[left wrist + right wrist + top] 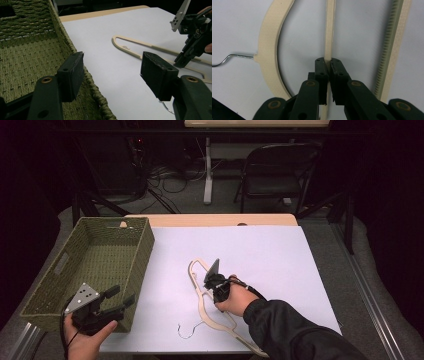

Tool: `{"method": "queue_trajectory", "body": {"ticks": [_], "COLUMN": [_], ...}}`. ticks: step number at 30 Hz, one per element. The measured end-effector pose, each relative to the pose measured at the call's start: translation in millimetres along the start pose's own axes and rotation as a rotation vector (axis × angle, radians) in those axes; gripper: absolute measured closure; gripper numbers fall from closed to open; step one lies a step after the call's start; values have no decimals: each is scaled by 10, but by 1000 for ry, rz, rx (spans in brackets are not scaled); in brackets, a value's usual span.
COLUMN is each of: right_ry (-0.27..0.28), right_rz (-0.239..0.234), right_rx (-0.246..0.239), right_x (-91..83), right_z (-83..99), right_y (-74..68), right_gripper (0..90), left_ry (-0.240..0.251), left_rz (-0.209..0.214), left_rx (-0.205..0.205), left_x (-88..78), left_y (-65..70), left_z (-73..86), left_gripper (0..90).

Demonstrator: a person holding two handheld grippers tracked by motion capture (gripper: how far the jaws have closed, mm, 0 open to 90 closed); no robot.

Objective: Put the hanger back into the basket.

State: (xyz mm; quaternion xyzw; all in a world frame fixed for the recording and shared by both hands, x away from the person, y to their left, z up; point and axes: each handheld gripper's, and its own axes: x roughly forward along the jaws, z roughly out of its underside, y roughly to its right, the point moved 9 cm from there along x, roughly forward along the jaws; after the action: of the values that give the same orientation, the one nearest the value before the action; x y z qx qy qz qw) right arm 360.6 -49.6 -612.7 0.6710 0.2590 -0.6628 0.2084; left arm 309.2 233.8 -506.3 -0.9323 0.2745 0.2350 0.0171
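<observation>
The right gripper (328, 63) pinched the wooden hanger (329, 30) — apparently its thin inner bar; the left gripper (112, 72) hung agape beside the basket (25, 50).

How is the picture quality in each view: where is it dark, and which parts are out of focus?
High view: the room behind is nearly black, the white sheet evenly lit. Left gripper view: the near jaws look soft, and the basket and hanger look sharper. Right gripper view: bright and flat, the hanger slightly blurred, with faint shadows.
</observation>
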Motion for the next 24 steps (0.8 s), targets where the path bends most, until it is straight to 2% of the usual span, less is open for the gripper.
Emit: {"method": "queue_trajectory", "body": {"ticks": [6, 8, 9, 12, 20, 24], "right_ry": [-2, -10, 6, -6, -1, 13], "right_rz": [-10, -27, -34, -43, -77, -107], "right_rx": [-4, 5, 16, 6, -17, -43], "right_x": [-25, -47, -45, -73, -177, -274], "right_z": [20, 33, 28, 45, 102, 135], "right_y": [19, 15, 11, 28, 64, 60], "right_gripper": [852, 852, 853, 853, 854, 854], "left_ry": [-1, -2, -3, -3, -15, -26], "left_rz": [4, 5, 6, 8, 33, 66], "left_rx": [5, 4, 8, 9, 44, 74], "left_x": [10, 13, 14, 22, 67, 144], "left_y": [17, 24, 25, 42, 157, 287], "left_z": [0, 1, 2, 1, 2, 22], "left_gripper": [350, 350, 350, 350, 356, 355]}}
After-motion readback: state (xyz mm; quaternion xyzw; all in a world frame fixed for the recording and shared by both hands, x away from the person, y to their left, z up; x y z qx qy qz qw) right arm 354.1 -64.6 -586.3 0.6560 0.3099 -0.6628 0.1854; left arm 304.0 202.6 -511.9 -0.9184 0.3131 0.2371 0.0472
